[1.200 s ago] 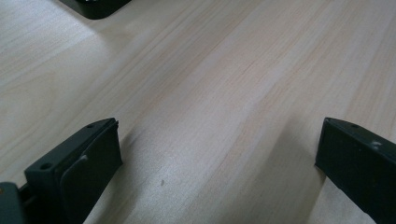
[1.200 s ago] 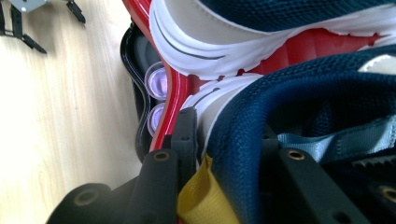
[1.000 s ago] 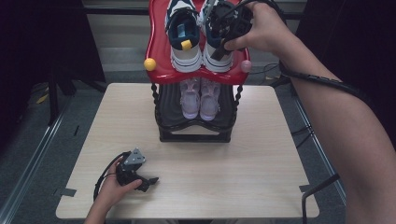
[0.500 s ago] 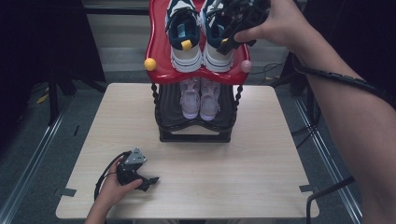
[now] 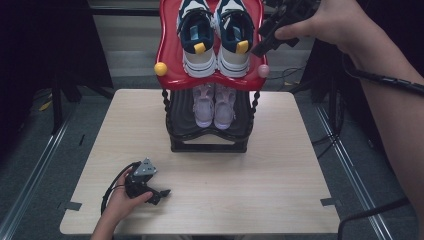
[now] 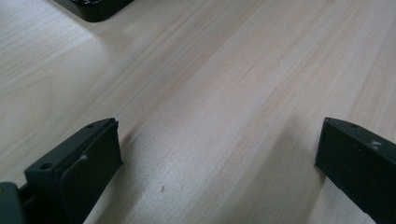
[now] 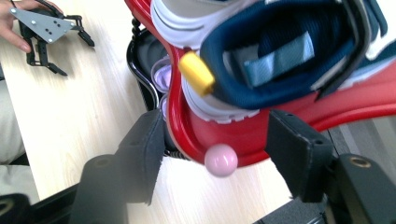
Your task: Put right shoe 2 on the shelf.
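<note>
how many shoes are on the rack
4: two navy-and-white sneakers side by side on the red top shelf, two pale lilac shoes on the black lower shelf.

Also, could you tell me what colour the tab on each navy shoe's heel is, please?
Yellow: the heel tab shows best in the right gripper view, against the navy shoe.

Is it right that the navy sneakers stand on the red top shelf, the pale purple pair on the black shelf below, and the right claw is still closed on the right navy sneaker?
Not quite. The right claw has just been opening and holds nothing; the high view shows it beside the right navy sneaker. The shelves are as you say.
</note>
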`<state>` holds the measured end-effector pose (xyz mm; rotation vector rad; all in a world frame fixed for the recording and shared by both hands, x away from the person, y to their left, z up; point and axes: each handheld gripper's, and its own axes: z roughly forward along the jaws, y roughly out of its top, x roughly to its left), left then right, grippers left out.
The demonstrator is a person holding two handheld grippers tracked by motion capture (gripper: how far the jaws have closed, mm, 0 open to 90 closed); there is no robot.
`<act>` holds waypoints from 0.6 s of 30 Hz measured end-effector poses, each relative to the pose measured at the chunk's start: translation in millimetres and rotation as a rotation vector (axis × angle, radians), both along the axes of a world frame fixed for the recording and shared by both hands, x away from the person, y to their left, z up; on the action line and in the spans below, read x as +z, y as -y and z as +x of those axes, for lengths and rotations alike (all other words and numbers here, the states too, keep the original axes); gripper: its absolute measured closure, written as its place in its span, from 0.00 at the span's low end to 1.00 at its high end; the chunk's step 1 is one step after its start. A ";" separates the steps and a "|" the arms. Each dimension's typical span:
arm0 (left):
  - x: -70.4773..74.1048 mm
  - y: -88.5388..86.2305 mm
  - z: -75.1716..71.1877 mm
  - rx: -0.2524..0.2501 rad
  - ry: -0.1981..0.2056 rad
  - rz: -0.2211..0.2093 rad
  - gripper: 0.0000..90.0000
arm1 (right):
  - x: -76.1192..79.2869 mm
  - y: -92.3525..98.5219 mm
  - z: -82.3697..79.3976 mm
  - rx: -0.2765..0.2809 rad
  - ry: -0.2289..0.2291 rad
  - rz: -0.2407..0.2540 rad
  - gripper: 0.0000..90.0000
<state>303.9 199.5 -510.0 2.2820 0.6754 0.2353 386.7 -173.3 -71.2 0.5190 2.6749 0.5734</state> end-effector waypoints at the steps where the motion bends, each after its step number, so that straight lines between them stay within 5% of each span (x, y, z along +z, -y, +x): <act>1: 0.0 0.0 0.0 0.000 0.000 0.000 0.00 | -1.0 3.0 -1.9 -0.001 -0.005 0.001 0.41; 13: -0.2 0.5 2.0 -0.006 0.005 -0.004 0.00 | -19.0 29.0 -20.6 -0.034 -0.063 -0.015 0.33; 18: 0.1 0.4 2.1 -0.008 0.003 -0.002 0.00 | -35.7 40.8 -30.9 -0.037 -0.079 0.013 0.31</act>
